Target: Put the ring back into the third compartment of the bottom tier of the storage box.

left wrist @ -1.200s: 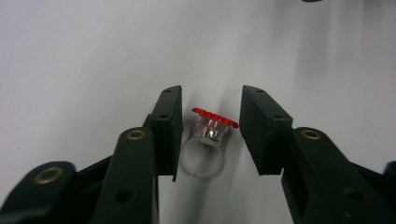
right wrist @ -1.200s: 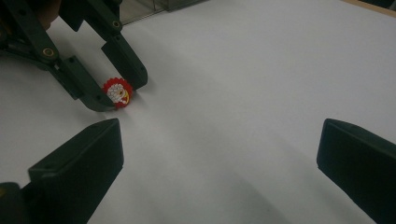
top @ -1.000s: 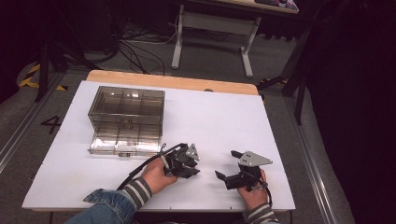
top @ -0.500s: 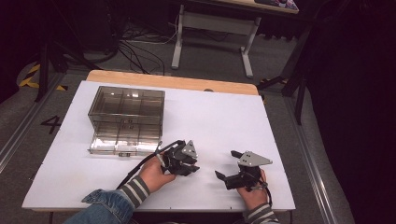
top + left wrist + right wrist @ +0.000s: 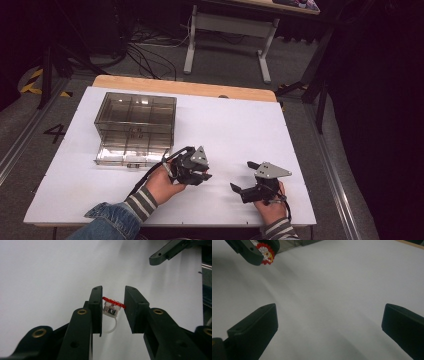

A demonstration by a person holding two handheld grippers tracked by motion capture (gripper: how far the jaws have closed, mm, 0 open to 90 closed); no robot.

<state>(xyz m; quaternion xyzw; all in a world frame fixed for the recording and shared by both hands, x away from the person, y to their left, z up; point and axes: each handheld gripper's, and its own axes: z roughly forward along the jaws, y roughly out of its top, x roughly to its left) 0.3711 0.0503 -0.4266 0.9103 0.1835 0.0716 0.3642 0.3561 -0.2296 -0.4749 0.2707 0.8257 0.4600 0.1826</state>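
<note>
Gripping so small a trinket by its edges looks risky to me: the left claw point(image 5: 113, 312) has a little ring with a red-rimmed, white-faced charm point(image 5: 112, 308) pinched between its two black jaws, and the bit of it in the grip is thin. If the hand tips or jolts on its way, I'd judge the charm could twist out and drop onto the white bench point(image 5: 240, 125), where it might bounce or roll off. The clear plastic band hangs loose below the jaws, so it could also snag on a rim.

Nearest me, the right claw point(image 5: 246, 176) hovers low over the bench at the person's right hand point(image 5: 270, 207), jaws spread wide with nothing between them. A little farther in, the left claw is narrowed down to a slim gap and clamped on the charm, held just above the bare bench.

Beyond it, near the left claw, stands the smoky, see-through compartment box point(image 5: 135, 127) with its lid raised. Whether any compartment already holds something I can't tell from here.
</note>
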